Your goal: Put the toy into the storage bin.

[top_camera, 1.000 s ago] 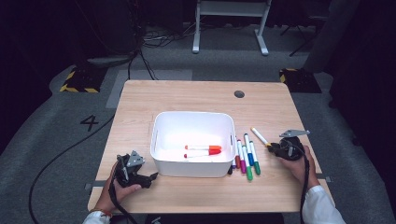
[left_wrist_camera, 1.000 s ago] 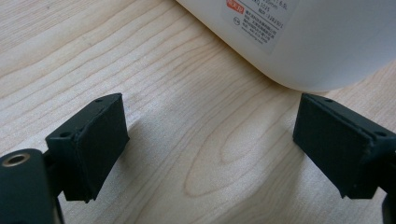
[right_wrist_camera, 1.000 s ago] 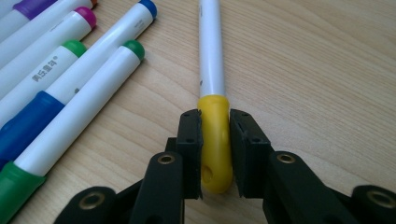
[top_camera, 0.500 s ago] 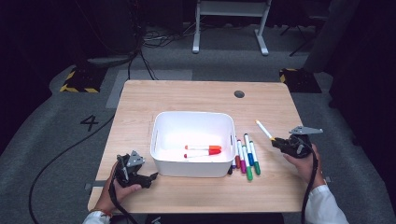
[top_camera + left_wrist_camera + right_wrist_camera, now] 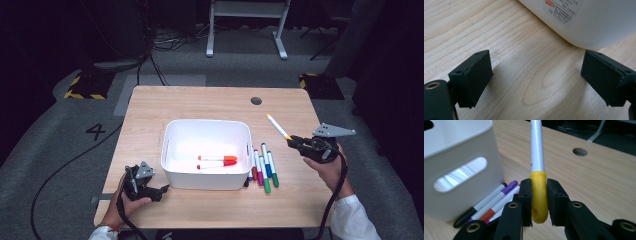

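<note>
While your markers are being sorted, one is lifted clear, not yet binned.
From the wooden table (image 5: pixel 210 107), to the white bin (image 5: pixel 208 131) holding two red-orange markers (image 5: pixel 217 160): your right gripper (image 5: pixel 295 142) clamps the yellow marker (image 5: pixel 277 126) by its cap above the table, right of the bin; carry it over the rim, then release. Your left gripper (image 5: pixel 161 191) rests wide open, empty.
</note>
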Demonstrator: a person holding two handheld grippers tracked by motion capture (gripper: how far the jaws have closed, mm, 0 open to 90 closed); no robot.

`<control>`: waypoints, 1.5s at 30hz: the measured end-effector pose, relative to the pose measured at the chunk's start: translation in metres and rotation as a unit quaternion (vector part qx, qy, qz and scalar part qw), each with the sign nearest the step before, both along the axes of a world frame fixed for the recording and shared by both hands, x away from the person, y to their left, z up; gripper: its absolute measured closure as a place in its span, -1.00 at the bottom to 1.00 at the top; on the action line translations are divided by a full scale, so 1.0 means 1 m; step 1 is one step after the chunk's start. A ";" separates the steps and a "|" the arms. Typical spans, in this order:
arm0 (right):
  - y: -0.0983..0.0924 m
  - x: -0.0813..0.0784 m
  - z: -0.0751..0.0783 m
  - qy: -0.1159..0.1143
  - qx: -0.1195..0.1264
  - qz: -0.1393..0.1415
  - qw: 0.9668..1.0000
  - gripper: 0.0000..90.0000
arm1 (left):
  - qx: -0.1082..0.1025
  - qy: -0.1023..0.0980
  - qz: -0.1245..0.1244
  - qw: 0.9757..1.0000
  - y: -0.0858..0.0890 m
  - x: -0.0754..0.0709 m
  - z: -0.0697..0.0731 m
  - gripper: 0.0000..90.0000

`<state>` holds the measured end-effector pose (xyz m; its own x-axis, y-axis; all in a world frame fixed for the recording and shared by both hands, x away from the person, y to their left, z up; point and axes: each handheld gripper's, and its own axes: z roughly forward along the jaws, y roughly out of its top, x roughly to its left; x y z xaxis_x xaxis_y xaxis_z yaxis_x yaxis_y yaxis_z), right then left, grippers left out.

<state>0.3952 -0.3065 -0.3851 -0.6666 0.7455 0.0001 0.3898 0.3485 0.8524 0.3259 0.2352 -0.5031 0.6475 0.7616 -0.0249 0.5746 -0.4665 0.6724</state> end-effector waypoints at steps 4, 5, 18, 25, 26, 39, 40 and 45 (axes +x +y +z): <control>0.016 -0.003 0.021 -0.022 -0.006 0.021 1.000 0.67 | 0.001 0.000 -0.001 1.000 0.000 0.000 0.000 -0.77; 0.018 -0.002 0.023 -0.025 -0.007 0.025 0.999 0.67 | 0.001 0.000 -0.001 1.000 0.000 0.000 0.000 -0.77; 0.065 0.004 0.052 -0.039 -0.019 0.090 0.995 0.67 | 0.001 0.000 -0.001 1.000 0.000 0.000 0.000 -0.77; 0.101 0.004 0.057 -0.034 -0.029 0.135 0.990 0.67 | 0.002 0.000 -0.001 1.000 0.000 0.000 0.000 -0.77; 0.106 0.004 0.057 -0.038 -0.033 0.144 0.988 0.67 | 0.001 0.000 -0.001 1.000 0.000 0.000 0.000 -0.77; 0.168 0.010 0.041 0.006 -0.086 0.213 0.973 0.67 | 0.002 0.000 -0.001 1.000 0.000 0.000 0.000 -0.77; 0.172 0.011 0.039 0.011 -0.094 0.216 0.972 0.67 | 0.001 -0.001 -0.001 1.000 0.000 0.000 0.000 -0.77; 0.182 0.014 0.032 0.027 -0.116 0.231 0.966 0.67 | 0.002 0.000 -0.001 1.000 0.000 0.000 0.000 -0.77</control>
<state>0.4094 -0.1244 -0.3531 -0.9320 0.3520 -0.0867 0.1884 0.6746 0.7138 0.3259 0.2354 -0.5030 0.6496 0.7600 -0.0208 0.5727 -0.4711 0.6709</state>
